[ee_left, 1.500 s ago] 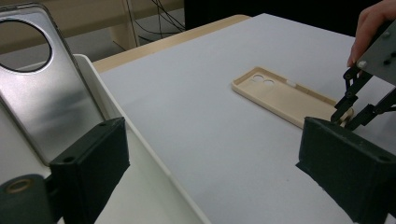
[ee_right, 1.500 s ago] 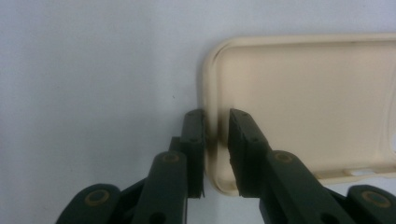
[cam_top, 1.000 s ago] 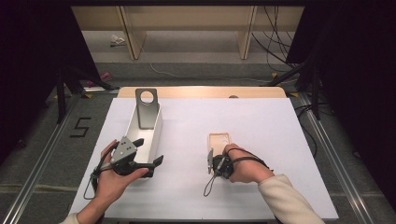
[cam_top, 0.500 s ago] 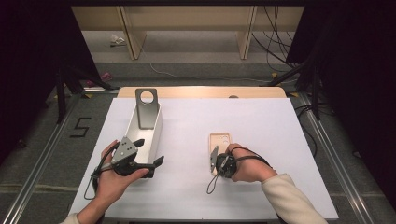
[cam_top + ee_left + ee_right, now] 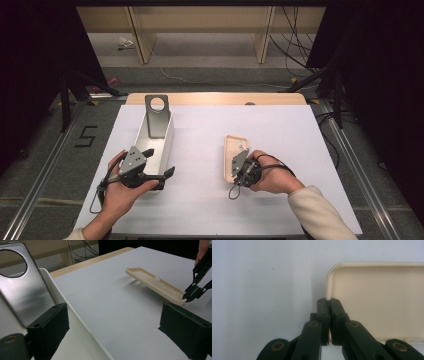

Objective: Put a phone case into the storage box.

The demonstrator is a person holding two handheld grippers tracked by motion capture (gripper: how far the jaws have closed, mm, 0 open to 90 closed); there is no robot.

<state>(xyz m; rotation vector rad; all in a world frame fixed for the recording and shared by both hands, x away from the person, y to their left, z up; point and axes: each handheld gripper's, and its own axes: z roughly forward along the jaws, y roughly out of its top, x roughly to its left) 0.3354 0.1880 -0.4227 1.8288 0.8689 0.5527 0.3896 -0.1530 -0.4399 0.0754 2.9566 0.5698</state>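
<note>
A cream phone case lies hollow side up right of the table's middle, tilted, with a shadow under it in the left gripper view. My right gripper is shut on the rim at its near corner; the two pads pinch the thin cream edge. From the left gripper's camera, that gripper is at the case's near end. My left gripper stands open over the near end of a white bin, nothing between its wide-apart jaws. A silver plate with a round hole leans in the bin's far end.
The white mat covers the table, with a wooden strip along its far edge. Past the table are wooden legs, cables and dark stands on the floor. A "5" mark is on the floor at left.
The right hand has shifted only slightly at the case's near corner, its jaws staying pinched on the rim. The left hand and the bin have not moved.
</note>
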